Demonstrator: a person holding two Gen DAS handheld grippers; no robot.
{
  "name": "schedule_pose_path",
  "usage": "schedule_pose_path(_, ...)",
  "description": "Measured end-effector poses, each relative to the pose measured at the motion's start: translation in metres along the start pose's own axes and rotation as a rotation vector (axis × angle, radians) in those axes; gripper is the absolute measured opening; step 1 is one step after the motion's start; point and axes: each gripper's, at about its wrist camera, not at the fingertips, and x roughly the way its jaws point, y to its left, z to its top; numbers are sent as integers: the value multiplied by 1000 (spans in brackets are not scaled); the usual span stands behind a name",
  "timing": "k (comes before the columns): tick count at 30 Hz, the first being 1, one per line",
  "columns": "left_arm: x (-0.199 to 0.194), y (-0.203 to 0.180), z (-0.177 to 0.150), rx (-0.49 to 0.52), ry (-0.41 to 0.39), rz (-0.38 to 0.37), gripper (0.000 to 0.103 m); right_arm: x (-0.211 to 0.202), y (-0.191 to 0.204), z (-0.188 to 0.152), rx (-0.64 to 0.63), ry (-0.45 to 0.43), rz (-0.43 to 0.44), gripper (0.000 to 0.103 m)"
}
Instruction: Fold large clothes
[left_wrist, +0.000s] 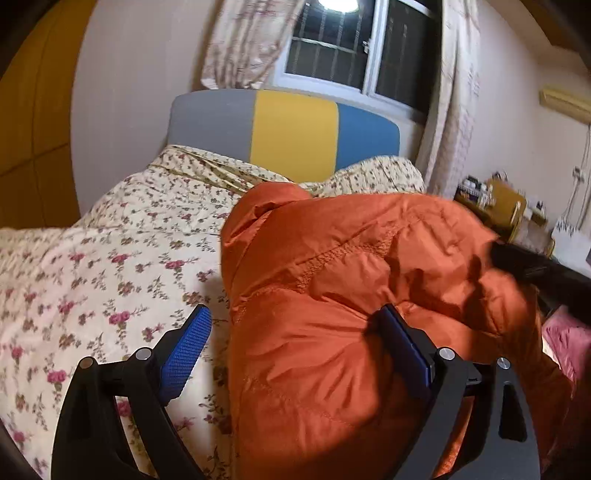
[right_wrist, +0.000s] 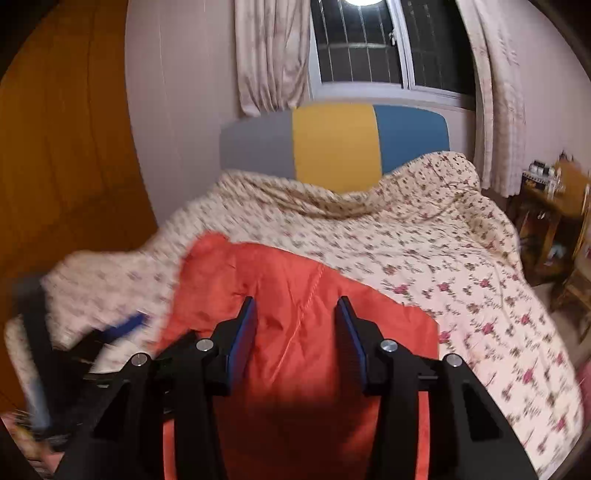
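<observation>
An orange puffy jacket (left_wrist: 351, 295) lies bunched on the floral bedspread (left_wrist: 110, 277). My left gripper (left_wrist: 295, 325) is open at the jacket's left edge, with its right pad over the fabric and its left pad over the bedspread. In the right wrist view the jacket (right_wrist: 295, 295) lies flatter below my right gripper (right_wrist: 297, 314), which is open just above it. The left gripper shows blurred at the left of the right wrist view (right_wrist: 122, 325). The right gripper shows as a dark shape at the right edge of the left wrist view (left_wrist: 535, 266).
The bed has a grey, yellow and blue headboard (right_wrist: 332, 144) under a dark window (right_wrist: 362, 48) with curtains. A wooden door (right_wrist: 66, 155) stands to the left. A cluttered wooden side table (right_wrist: 554, 192) stands to the right. Pink cloth (left_wrist: 569, 339) lies beside the jacket.
</observation>
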Motion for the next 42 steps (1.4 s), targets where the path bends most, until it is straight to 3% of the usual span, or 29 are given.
schedule_pose_path(5, 20, -10, 1, -7, 74, -10, 91, 36, -31, -25, 81, 32, 3, 41)
schedule_pose_path(12, 40, -20, -4, -10, 113, 16, 95, 55, -56, -41, 149, 51, 2, 42)
schedule_pose_path(23, 59, -22, -14, -13, 121, 31, 97, 77, -65, -53, 210, 96, 48, 44)
schedule_pose_path(42, 82, -20, -22, -33, 161, 60, 99, 115, -65, -58, 208, 167, 26, 46)
